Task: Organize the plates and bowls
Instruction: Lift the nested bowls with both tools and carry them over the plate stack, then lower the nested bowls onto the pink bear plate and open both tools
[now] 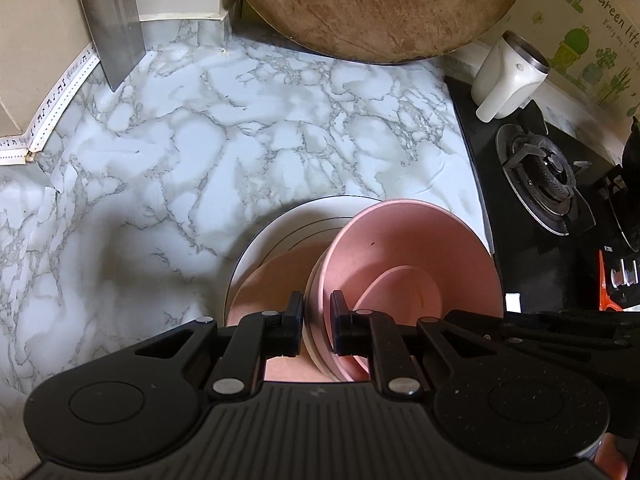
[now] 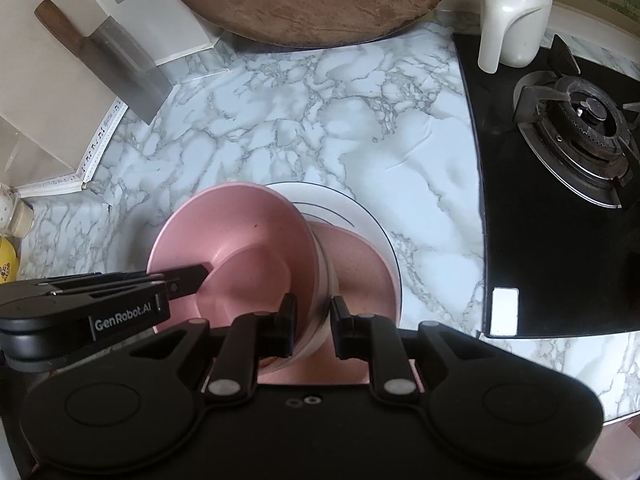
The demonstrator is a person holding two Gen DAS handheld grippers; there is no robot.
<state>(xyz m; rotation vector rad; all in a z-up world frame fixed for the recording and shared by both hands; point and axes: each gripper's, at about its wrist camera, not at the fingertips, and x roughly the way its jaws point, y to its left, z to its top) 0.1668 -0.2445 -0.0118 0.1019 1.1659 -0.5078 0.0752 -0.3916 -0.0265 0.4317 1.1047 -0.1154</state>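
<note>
Both sets of jaws are clamped on the rim of a stack of pink bowls [image 1: 400, 264]: the left gripper [image 1: 317, 312] pinches the stack's left wall, one finger outside and the other inside the top bowl, and the right gripper [image 2: 314, 314] pinches the right wall the same way. In the right wrist view the left gripper shows from the side, a black finger reaching into the top bowl's hollow. The stack sits over a pink plate [image 2: 360, 268], which lies on a white plate [image 2: 352, 208] with a thin dark line round its rim; whether the bowls rest on the pink plate or hang just above it cannot be told from these angles. The plates lie on the marble-patterned worktop [image 1: 240, 128], close to its near edge and just left of a black glass hob [image 2: 540, 220] with a gas burner [image 2: 584, 120]. A white cup [image 2: 514, 16] with a metal rim stands on the hob's far left corner. At the back of the worktop a round wooden board [image 1: 376, 4] leans against the wall, and to the left a cleaver [image 2: 100, 60] with a wooden handle leans, blade down, against a pale wall panel.
</note>
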